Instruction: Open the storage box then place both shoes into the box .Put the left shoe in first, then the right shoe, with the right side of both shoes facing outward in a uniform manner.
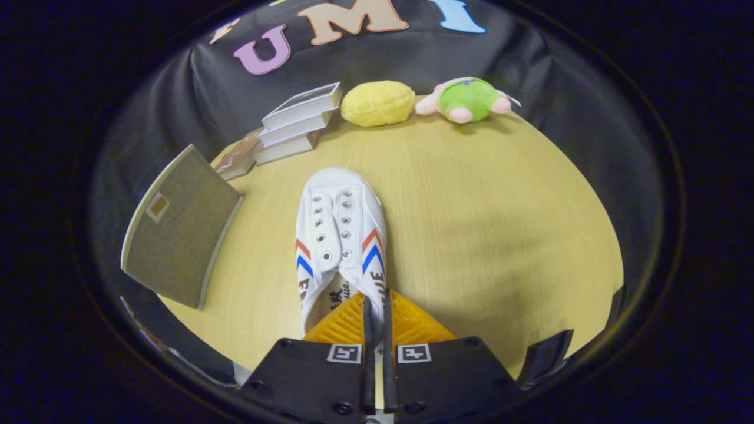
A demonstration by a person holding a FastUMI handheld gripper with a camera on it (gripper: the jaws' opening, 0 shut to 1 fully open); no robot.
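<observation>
A white canvas shoe (pixel 341 229) with red and blue chevrons on its sides is over the wooden table (pixel 500 235), toe pointing away from me. My gripper (pixel 377 299) is shut on the shoe's right collar wall near the heel. One finger is inside the opening and the other outside. The fingers hide the heel. To the left of the shoe stands a grey fabric-covered panel (pixel 177 229), the storage box's raised lid. The box body under it is mostly out of sight.
A stack of books (pixel 297 126) lies at the back left of the table. Beside it sit a yellow plush (pixel 378 103) and a green and pink plush toy (pixel 468 99). Bare tabletop stretches to the right of the shoe.
</observation>
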